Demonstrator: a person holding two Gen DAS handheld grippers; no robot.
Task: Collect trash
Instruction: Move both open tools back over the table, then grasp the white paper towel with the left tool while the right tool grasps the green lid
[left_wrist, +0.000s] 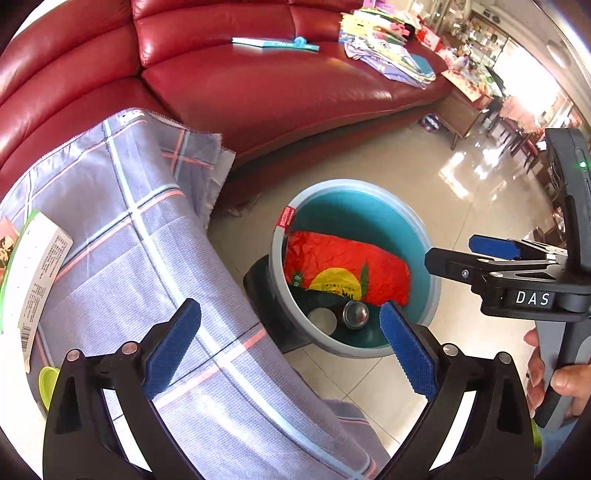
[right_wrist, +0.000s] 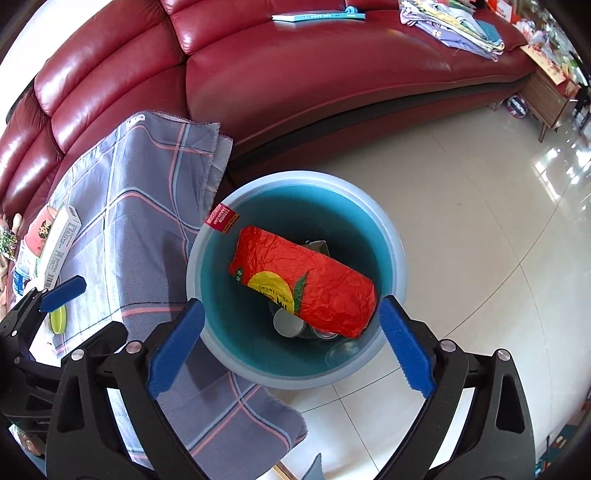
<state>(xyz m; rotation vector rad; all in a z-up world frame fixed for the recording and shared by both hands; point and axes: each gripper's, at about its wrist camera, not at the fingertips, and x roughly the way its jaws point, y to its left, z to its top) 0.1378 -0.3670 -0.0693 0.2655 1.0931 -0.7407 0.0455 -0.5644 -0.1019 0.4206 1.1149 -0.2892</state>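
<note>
A teal bin with a grey rim (left_wrist: 354, 183) (right_wrist: 295, 177) stands on the tiled floor beside the cloth-covered table. Inside it lies a crumpled red wrapper (left_wrist: 343, 266) (right_wrist: 306, 284) with a yellow circle, resting over a metal can (left_wrist: 355, 314) and a pale round lid (left_wrist: 322, 320). My right gripper (right_wrist: 291, 308) hangs open directly above the bin, nothing between its blue pads; it also shows from the side as the right gripper (left_wrist: 480, 254). My left gripper (left_wrist: 290, 308) is open and empty, straddling the table's edge and the bin's left side.
A plaid grey cloth (left_wrist: 147, 258) covers the table, with a white carton (left_wrist: 40, 266) and a green lid (left_wrist: 48, 380) on it. A red leather sofa (left_wrist: 258, 92) carries a book (left_wrist: 275, 43) and folded clothes (left_wrist: 388, 55). A hand (left_wrist: 565, 380) grips the right handle.
</note>
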